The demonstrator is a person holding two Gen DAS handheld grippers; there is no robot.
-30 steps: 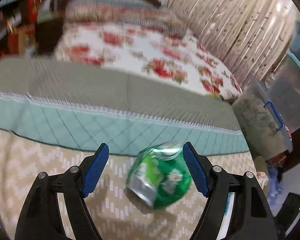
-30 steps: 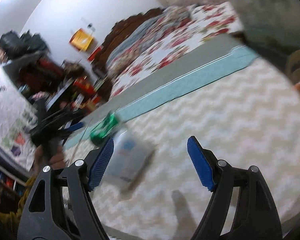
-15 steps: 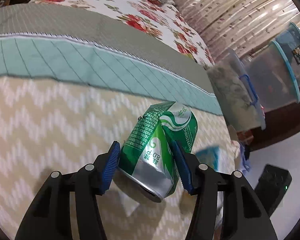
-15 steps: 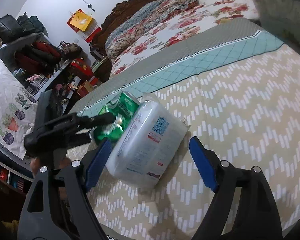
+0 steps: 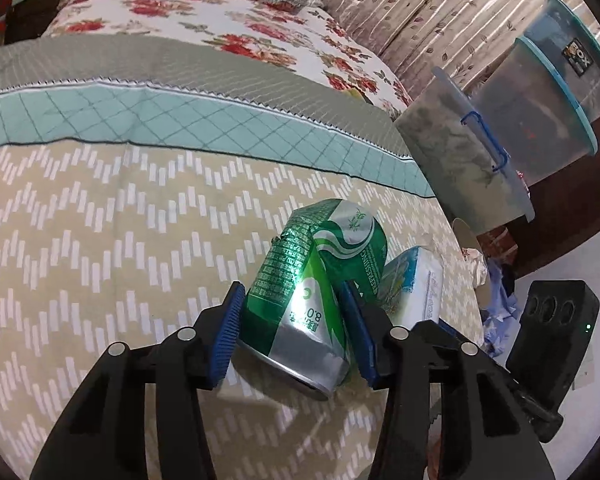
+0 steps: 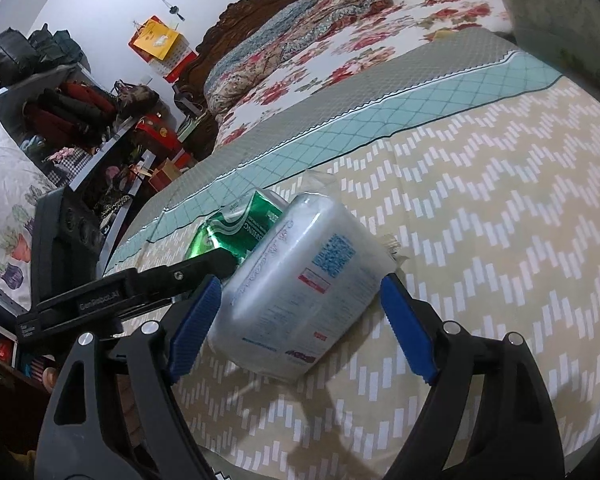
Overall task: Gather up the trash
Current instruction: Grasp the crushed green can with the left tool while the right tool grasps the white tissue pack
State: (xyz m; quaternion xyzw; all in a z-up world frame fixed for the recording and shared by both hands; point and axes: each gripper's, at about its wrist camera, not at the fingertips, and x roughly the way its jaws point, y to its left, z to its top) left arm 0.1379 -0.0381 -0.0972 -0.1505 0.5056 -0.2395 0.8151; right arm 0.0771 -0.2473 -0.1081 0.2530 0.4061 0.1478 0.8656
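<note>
Claws on the bed trash

Trash lies on the chevron-patterned bed cover (image 5: pixel 100 248): a dented green can (image 5: pixel 312 292) and, just beside it, a white plastic pack (image 6: pixel 300 296). Left claw (image 5: pixel 296 336) is closing on the can, both blue pads against its sides. Right claw (image 6: pixel 300 320) stands wide, its jaws opening, with the pack between them; the near pad seems to touch the pack, though the view is too close to be sure, and the other stands clear. Clear storage boxes (image 5: pixel 540 112) stand beyond the bed's corner
</note>
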